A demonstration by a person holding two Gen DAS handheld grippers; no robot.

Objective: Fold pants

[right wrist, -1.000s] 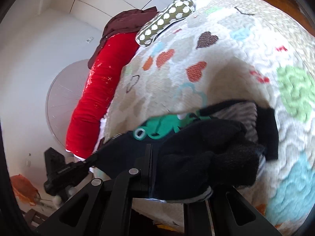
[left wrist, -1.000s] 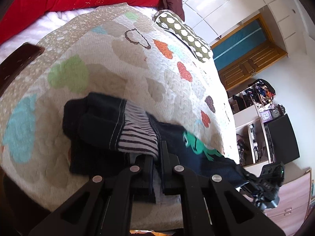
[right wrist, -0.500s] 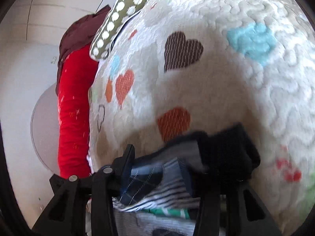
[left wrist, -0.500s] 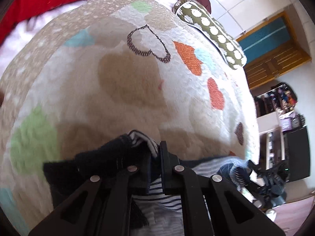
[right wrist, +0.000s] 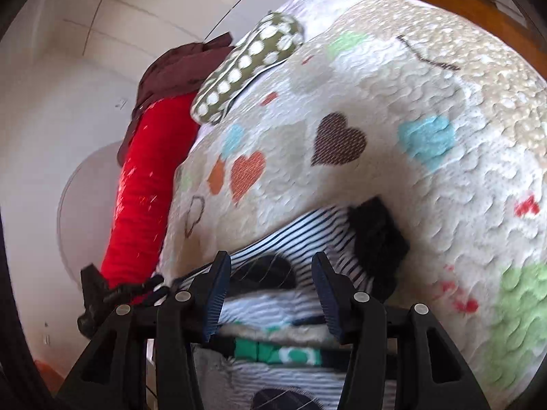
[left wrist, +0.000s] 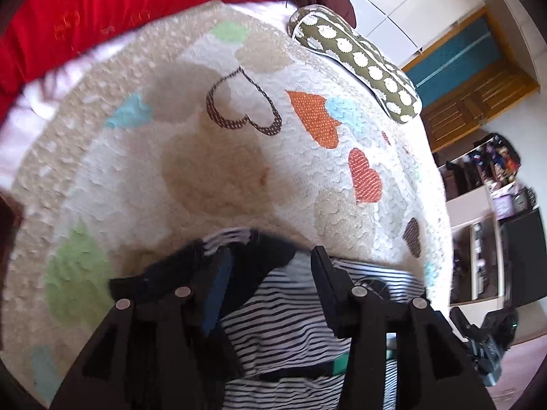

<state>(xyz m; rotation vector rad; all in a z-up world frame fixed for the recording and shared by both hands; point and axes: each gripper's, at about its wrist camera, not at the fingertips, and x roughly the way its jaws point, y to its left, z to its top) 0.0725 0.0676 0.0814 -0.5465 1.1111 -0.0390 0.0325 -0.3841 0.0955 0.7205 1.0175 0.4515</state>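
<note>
left claw [left wrist: 270,266] just opened, angled down over pants [left wrist: 290,314] | right claw [right wrist: 270,275] just opened, pants between, unpinched

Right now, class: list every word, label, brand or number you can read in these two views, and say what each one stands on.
None can be read.
Red bedding: gold embroidered marks, too blurred to read.
Quilt: hearts only, no lettering.
Pants: green and white print, no legible words.
Shelf clutter: too small and blurred.

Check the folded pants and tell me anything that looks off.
The pants lie striped lining out, and a dark cuff sticks out past the fold's edge on the quilt, so the fold looks uneven. No damage is visible.
</note>
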